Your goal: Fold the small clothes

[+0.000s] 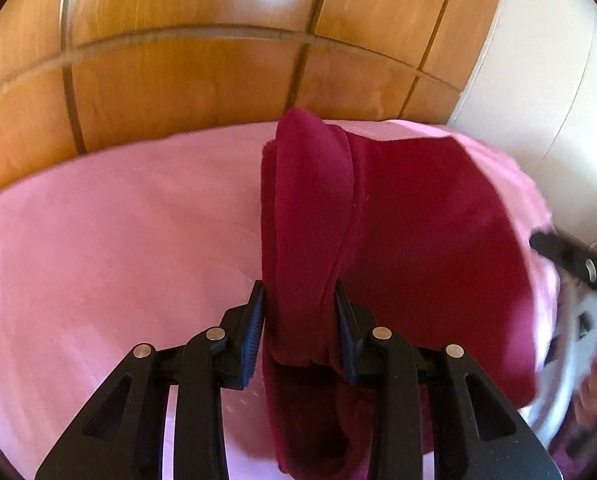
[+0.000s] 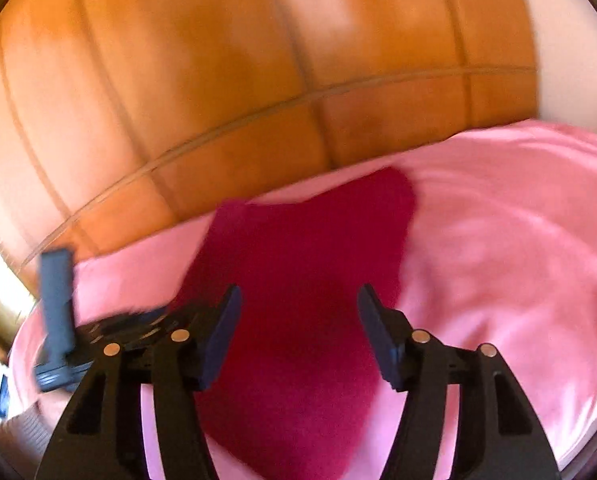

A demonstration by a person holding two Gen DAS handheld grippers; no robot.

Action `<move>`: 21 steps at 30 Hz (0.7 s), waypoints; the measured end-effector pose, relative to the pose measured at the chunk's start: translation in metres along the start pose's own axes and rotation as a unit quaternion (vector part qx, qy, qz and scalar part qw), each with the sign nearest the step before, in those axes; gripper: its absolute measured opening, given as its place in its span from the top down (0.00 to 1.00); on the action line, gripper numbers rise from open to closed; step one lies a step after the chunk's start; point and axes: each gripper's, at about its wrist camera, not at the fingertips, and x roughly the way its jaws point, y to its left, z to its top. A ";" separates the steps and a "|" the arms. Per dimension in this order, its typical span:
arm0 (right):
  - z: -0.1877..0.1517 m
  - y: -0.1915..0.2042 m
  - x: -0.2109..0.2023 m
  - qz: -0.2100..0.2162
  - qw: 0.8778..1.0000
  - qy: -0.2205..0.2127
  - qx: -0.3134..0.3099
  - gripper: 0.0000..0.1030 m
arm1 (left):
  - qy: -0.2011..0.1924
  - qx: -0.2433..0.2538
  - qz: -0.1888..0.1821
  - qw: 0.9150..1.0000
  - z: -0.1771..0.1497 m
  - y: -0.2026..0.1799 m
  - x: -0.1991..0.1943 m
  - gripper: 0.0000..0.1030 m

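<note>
My left hand-held gripper [image 1: 298, 312] pinches a bunched fold of the dark red garment [image 1: 418, 220], lifting it off the pink bed sheet [image 1: 118, 220]. My right hand-held gripper [image 2: 298, 320] hangs spread above the cloth, gripping nothing. The right view is blurred, so I judge the risk is closing on a misjudged spot, or catching the sheet too. With only one pinch, the fold could also sag and land crooked.

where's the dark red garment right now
In the left wrist view the dark red garment lies on the pink sheet, a bunched fold of it pinched in the left hand-held gripper. The open right hand-held gripper is above it.
</note>
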 end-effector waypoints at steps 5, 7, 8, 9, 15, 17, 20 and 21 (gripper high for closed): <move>-0.021 0.016 0.036 -0.076 0.997 0.012 -0.029 0.42 | -0.006 -0.023 0.006 1.000 -0.009 0.012 -0.002 0.60; -0.020 0.021 0.033 -0.082 0.996 0.010 -0.032 0.41 | -0.012 -0.029 0.008 0.999 -0.012 0.014 -0.011 0.60; -0.019 0.021 0.031 -0.083 0.996 0.010 -0.031 0.40 | -0.016 -0.032 0.010 0.999 -0.012 0.015 -0.015 0.60; -0.016 0.027 0.031 -0.086 0.996 0.009 -0.027 0.40 | -0.023 -0.035 0.017 0.999 -0.014 0.015 -0.023 0.60; -0.019 0.032 0.001 -0.089 0.996 -0.023 0.021 0.22 | -0.060 -0.029 0.056 0.996 -0.034 0.009 -0.066 0.49; -0.025 0.038 -0.007 -0.102 0.994 -0.031 0.031 0.13 | -0.066 -0.027 0.070 0.995 -0.042 0.009 -0.076 0.49; -0.032 0.048 -0.014 -0.120 0.991 -0.039 0.038 0.06 | -0.075 -0.034 0.089 0.993 -0.054 0.010 -0.088 0.30; -0.036 0.051 -0.018 -0.129 0.990 -0.043 0.042 0.04 | -0.083 -0.036 0.096 0.991 -0.058 0.010 -0.093 0.29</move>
